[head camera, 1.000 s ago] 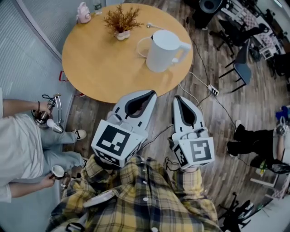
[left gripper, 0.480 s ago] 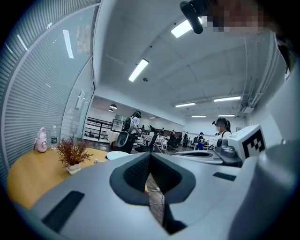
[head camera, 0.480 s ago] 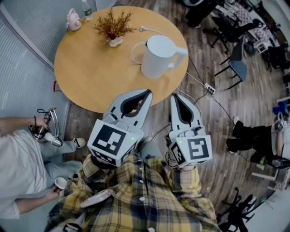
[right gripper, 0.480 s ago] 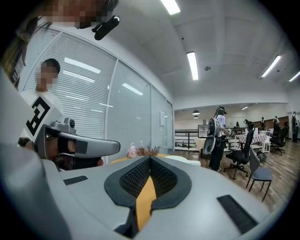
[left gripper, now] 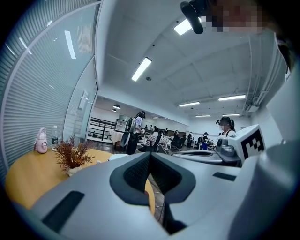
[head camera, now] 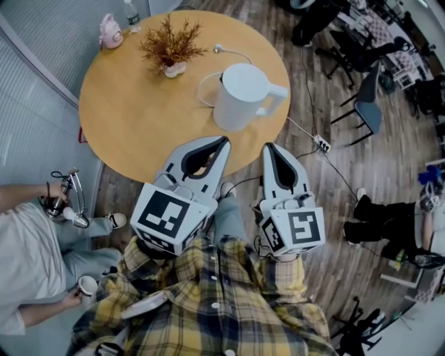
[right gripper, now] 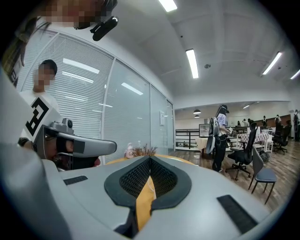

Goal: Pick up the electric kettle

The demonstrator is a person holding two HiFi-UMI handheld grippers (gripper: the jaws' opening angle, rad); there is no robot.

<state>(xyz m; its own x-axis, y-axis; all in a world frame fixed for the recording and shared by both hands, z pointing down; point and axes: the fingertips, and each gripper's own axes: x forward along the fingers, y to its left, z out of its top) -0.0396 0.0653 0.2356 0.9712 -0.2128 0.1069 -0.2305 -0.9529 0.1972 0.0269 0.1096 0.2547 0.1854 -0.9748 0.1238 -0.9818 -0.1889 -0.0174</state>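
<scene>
The white electric kettle (head camera: 243, 97) stands on its base on the right side of the round wooden table (head camera: 132, 118), handle to the right, with a cord running off behind it. My left gripper (head camera: 224, 141) is shut and empty; in the head view its tips lie over the table's near edge, short of the kettle. My right gripper (head camera: 270, 148) is also shut and empty, just off the table's near right edge below the kettle. In the left gripper view the left gripper (left gripper: 150, 154) points level across the table (left gripper: 23, 176). The right gripper (right gripper: 150, 158) has its jaws together.
A dried plant in a small vase (head camera: 169, 45), a pink object (head camera: 109, 31) and a bottle (head camera: 129, 12) stand at the table's far side. A power strip (head camera: 320, 144) lies on the floor at right. A seated person (head camera: 28, 236) is at left, chairs (head camera: 361, 104) at right.
Both grippers have come closer to the table, side by side. The kettle and table now lie nearer the fingertips, and the left tips overlap the table's edge.
</scene>
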